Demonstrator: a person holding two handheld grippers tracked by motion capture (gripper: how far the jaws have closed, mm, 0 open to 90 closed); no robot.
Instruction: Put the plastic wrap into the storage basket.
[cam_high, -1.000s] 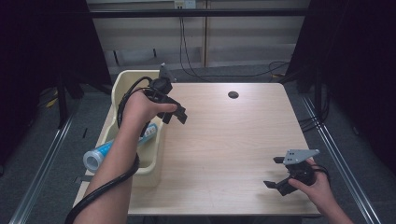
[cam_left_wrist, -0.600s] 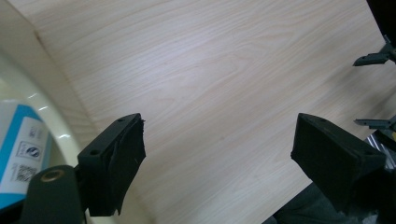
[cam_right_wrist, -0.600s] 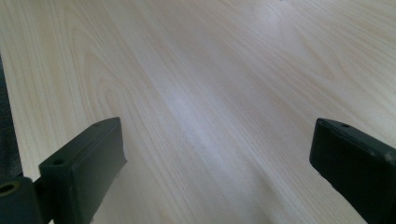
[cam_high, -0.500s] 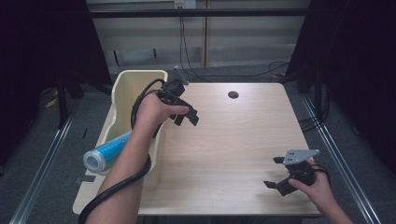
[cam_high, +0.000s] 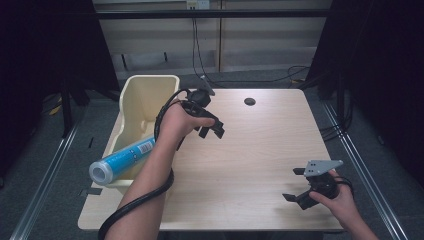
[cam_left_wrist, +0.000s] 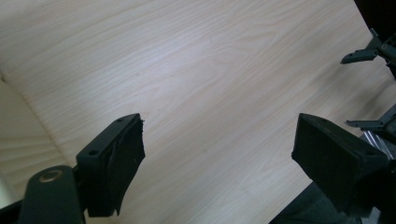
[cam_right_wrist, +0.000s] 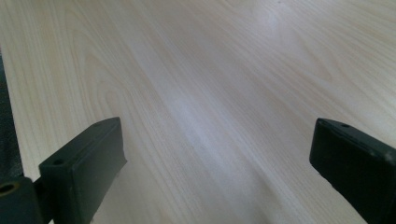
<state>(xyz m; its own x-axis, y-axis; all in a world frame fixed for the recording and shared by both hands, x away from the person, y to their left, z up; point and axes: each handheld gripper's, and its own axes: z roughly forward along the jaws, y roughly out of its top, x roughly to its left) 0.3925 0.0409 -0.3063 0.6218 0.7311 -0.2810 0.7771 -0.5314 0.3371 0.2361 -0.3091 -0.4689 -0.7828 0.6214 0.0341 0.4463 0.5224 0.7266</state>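
Note:
A blue cylinder (cam_high: 122, 159) with a white label lies tilted in the cream bin (cam_high: 150, 82) at the table's left edge, its near end sticking out over the bin's front. My left gripper (cam_high: 212, 131) hovers over the wooden table (cam_high: 250, 150) just right of the bin. In the left gripper view, my left gripper (cam_left_wrist: 219, 135) is open with bare wood between its jaws. Near the front right corner my right gripper (cam_high: 291, 184) rests low, and in the right gripper view my right gripper (cam_right_wrist: 217, 140) is open and empty too.
A small black round hole (cam_high: 249, 101) sits at the table's far middle. The bin's cream wall (cam_left_wrist: 18, 140) edges the left gripper view. Cables run on the floor behind the table, and metal rails flank both sides.
My left gripper has moved right, from above the bin's rim out over the table. The blue cylinder stays in the bin. The right gripper has not moved.

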